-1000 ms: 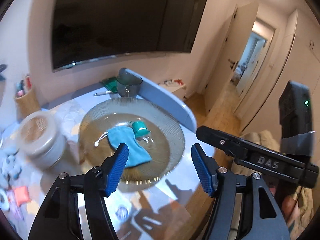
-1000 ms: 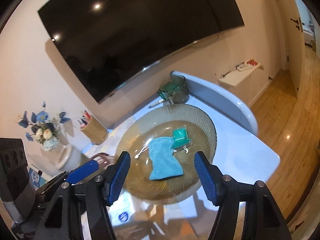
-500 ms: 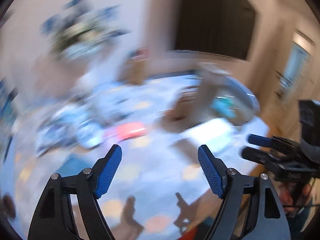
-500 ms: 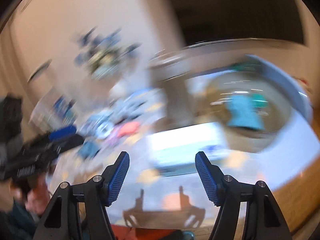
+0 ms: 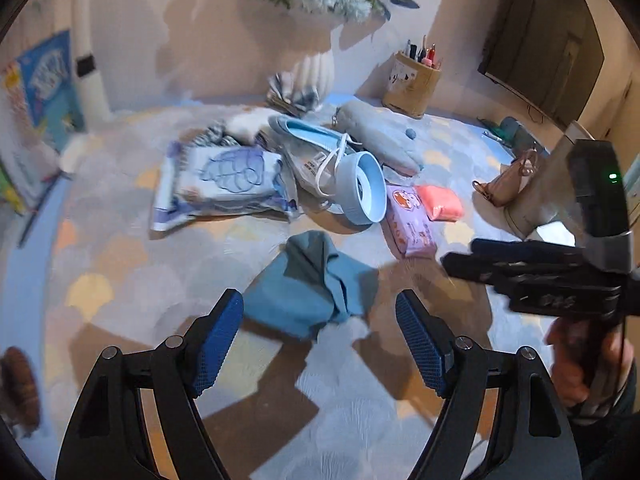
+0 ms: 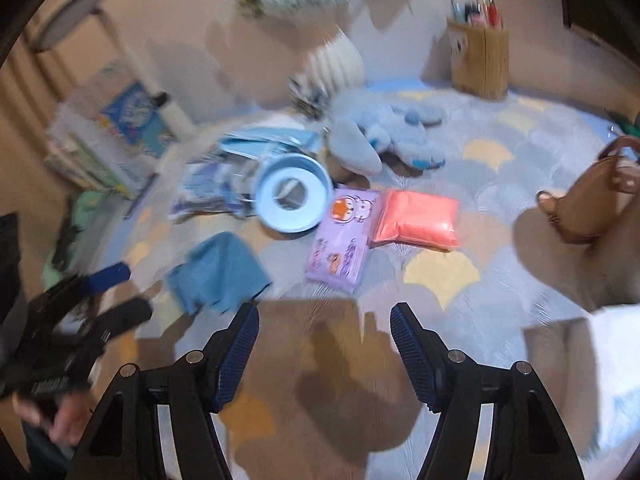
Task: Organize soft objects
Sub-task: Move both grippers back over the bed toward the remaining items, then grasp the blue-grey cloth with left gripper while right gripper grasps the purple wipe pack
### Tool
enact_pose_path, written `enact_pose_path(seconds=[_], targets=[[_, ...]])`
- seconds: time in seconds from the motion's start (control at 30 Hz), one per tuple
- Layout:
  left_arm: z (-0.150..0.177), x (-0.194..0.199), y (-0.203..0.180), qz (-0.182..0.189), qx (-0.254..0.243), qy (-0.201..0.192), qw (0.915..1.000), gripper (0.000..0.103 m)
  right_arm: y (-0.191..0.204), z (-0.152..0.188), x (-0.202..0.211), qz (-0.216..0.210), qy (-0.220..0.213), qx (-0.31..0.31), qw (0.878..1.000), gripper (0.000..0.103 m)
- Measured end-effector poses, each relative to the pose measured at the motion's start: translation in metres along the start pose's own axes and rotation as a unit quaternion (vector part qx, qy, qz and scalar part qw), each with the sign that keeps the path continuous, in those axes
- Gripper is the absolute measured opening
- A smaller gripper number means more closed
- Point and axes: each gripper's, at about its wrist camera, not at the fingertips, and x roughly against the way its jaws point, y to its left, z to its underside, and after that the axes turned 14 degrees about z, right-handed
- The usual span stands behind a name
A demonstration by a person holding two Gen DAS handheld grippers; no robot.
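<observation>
A crumpled blue cloth [image 5: 316, 284] lies on the patterned table, just beyond my left gripper [image 5: 320, 340], which is open and empty. In the right wrist view the same blue cloth [image 6: 218, 270] sits left of my right gripper [image 6: 324, 346], open over bare table with nothing between its fingers. Behind the cloth lie a purple tissue pack [image 5: 410, 220] [image 6: 344, 236], a pink packet [image 5: 440, 202] [image 6: 416, 218], a grey-blue plush toy [image 5: 380, 136] [image 6: 384, 138], a large wipes pack [image 5: 224, 178] and face masks [image 5: 316, 140].
A pale blue ring [image 5: 362, 188] [image 6: 290, 196] leans among the pile. At the back stand a white vase with flowers [image 5: 316, 68], a pen holder [image 5: 412, 84] [image 6: 478, 58] and, to the right, a small tan handbag [image 5: 508, 178] [image 6: 592, 204]. Books [image 5: 44, 84] lean far left.
Both grippers swung left, away from the glass plate holding the teal cloth, and now face down at the cluttered pile. The left jaws stand a little wider.
</observation>
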Motion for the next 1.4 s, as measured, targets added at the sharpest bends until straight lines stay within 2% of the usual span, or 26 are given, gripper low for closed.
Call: enact_pose_path(seconds=[0.1,0.2,0.27,0.47,0.57,0.6,0.67,0.7,0.73,0.8,0.83,0.93,1.03,1.1,1.27,1.4], targets=[[0.0,-0.024,0.009,0.006,-0.022,0.018,0.9996,0.075,0.006,-0.01,-0.027,0.019,0.026,-0.002,0.999,0.067],[0.001,-0.043,0.018,0.001,-0.014,0.029,0.9995,0.075,0.006,-0.017,-0.046,0.014,0.039,-0.027,0.999,0.067],[0.002,-0.047,0.023,0.005,0.003,0.026,0.9996,0.075,0.009,-0.022,-0.049,0.023,0.028,-0.036,0.999,0.067],[0.009,-0.043,0.025,0.008,0.009,-0.001,0.9999,0.075,0.018,-0.03,-0.057,0.051,0.005,-0.063,0.997,0.066],[0.01,-0.04,0.029,0.014,0.024,-0.008,0.9996,0.073,0.025,-0.029,-0.057,0.09,-0.013,-0.058,0.994,0.049],[0.01,-0.039,0.031,0.012,0.028,-0.01,0.9995,0.068,0.026,-0.028,-0.057,0.103,-0.019,-0.056,0.993,0.044],[0.011,-0.037,0.032,-0.004,0.029,-0.014,0.9995,0.053,0.022,-0.025,-0.054,0.1,-0.026,-0.056,0.993,0.042],[0.012,-0.037,0.031,-0.012,0.03,-0.015,0.9994,0.041,0.021,-0.024,-0.053,0.098,-0.028,-0.058,0.993,0.041],[0.013,-0.036,0.032,-0.014,0.031,-0.016,0.9993,0.035,0.019,-0.023,-0.052,0.095,-0.03,-0.057,0.993,0.04],[0.014,-0.035,0.033,-0.008,0.037,-0.02,0.9991,0.015,0.02,-0.019,-0.049,0.091,-0.034,-0.048,0.994,0.04],[0.015,-0.035,0.032,-0.001,0.037,-0.021,0.9991,0.011,0.02,-0.015,-0.046,0.087,-0.036,-0.043,0.995,0.04],[0.018,-0.033,0.024,-0.001,0.028,-0.023,0.9994,0.009,0.017,-0.006,-0.036,0.066,-0.046,-0.03,0.996,0.04],[0.023,-0.028,0.013,0.023,0.02,-0.024,0.9992,0.009,0.013,0.004,-0.024,0.035,-0.045,-0.015,0.998,0.04],[0.027,-0.024,0.005,0.023,0.01,-0.025,0.9994,0.009,0.007,0.011,-0.016,0.013,-0.04,-0.003,0.999,0.04],[0.035,-0.02,-0.002,0.041,0.008,-0.025,0.9988,0.009,-0.007,0.039,0.005,0.018,-0.024,0.033,0.999,0.04],[0.041,-0.032,-0.001,0.035,0.016,-0.016,0.9991,0.009,-0.014,0.057,0.003,0.042,-0.013,0.042,0.998,0.04]])
